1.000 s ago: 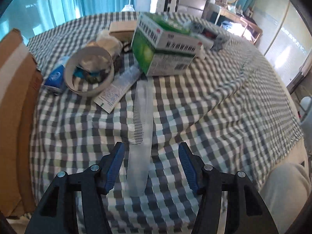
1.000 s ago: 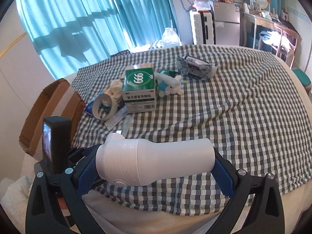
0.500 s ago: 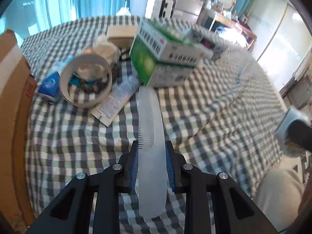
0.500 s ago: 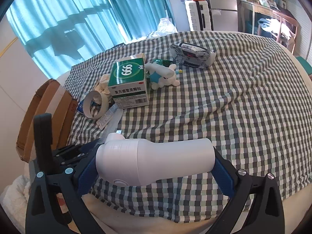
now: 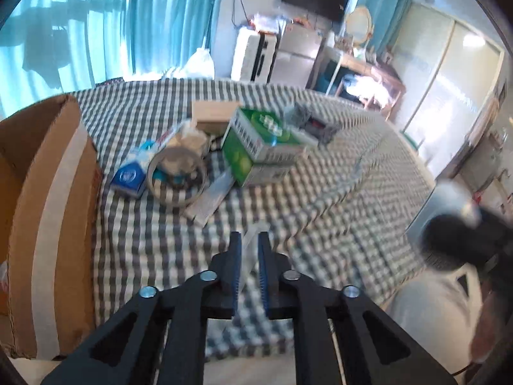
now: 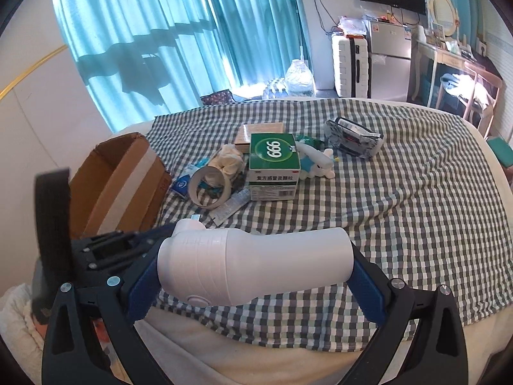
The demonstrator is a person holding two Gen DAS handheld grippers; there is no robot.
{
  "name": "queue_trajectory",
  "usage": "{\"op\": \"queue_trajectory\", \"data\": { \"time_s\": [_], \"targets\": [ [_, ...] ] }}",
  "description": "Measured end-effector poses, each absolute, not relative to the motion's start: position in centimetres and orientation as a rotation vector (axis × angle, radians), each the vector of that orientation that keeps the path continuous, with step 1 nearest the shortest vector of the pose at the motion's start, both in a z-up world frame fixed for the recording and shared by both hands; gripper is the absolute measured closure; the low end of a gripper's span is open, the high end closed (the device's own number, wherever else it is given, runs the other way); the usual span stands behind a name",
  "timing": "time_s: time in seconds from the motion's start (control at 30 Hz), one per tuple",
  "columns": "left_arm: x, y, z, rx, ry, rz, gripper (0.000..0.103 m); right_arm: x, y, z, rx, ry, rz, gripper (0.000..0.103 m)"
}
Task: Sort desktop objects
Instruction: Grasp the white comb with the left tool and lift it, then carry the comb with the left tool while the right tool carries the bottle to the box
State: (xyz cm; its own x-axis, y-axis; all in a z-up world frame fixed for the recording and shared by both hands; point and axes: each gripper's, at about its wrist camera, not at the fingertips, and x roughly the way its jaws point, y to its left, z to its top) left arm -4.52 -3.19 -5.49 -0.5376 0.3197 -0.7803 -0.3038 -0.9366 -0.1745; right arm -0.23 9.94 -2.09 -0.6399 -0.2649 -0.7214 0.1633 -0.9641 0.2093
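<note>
Only thing I can actually read is the green box point(image 6: 274, 166): big white "666" on its green top, as it shows in the right wrist view. There's a line of Chinese characters on its white front too, but too small to make out. Everything else is blurry.

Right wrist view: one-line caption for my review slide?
Right gripper holds a white bottle sideways above the checked cloth, clutter and cardboard box beyond.

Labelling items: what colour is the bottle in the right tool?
White bottle, clearest in the right wrist view.
</note>
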Motion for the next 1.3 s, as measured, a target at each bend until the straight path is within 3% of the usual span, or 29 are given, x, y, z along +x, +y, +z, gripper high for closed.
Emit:
{"op": "queue_trajectory", "data": {
  "time_s": [0.03,0.07,0.1,0.13,0.33,0.43,0.63,0.67,0.7,0.8,1.03,1.3],
  "targets": [
    [-4.4,-3.1,-6.2,-1.285,-0.007,2.471,0.074,-0.2,9.8,-2.0,1.190,-0.180,-2.641,0.002],
    [-4.4,-2.9,-7.1,-1.318,0.010,2.461,0.056,-0.1,9.7,-2.0,1.192,-0.176,-2.641,0.002],
    [-4.2,-2.7,-8.0,-1.338,0.024,2.463,0.047,-0.1,9.7,-2.1,1.196,-0.172,-2.641,0.002],
    [-4.2,-2.6,-8.9,-1.354,0.036,2.461,0.047,-0.2,9.7,-2.3,1.204,-0.172,-2.639,0.002],
    [-5.5,-1.7,-14.6,-1.553,0.025,2.340,0.047,-0.9,10.8,-4.0,1.255,-0.200,-2.625,0.002],
    [-6.8,-2.1,-15.6,-1.574,-0.085,2.316,0.047,-1.4,11.7,-5.1,1.287,-0.237,-2.618,0.002],
    [-7.9,-1.5,-17.1,-1.614,-0.065,2.313,0.047,-2.4,13.5,-6.7,1.340,-0.297,-2.612,0.002],
    [-7.8,-1.3,-17.0,-1.612,-0.046,2.316,0.051,-2.5,13.8,-6.9,1.350,-0.309,-2.611,0.002],
    [-7.8,-1.3,-17.0,-1.606,-0.041,2.317,0.071,-2.6,13.8,-7.0,1.356,-0.317,-2.608,0.002],
    [-7.6,-1.9,-16.7,-1.589,-0.095,2.322,0.076,-2.7,13.9,-7.2,1.369,-0.328,-2.608,0.002],
    [-6.6,-3.4,-13.7,-1.481,-0.142,2.423,0.077,-2.1,13.0,-6.0,1.345,-0.277,-2.633,0.002],
    [-5.2,-6.3,-4.7,-1.213,-0.188,2.624,0.077,-1.2,9.9,-2.5,1.252,-0.185,-2.655,0.002]
  ]
}}
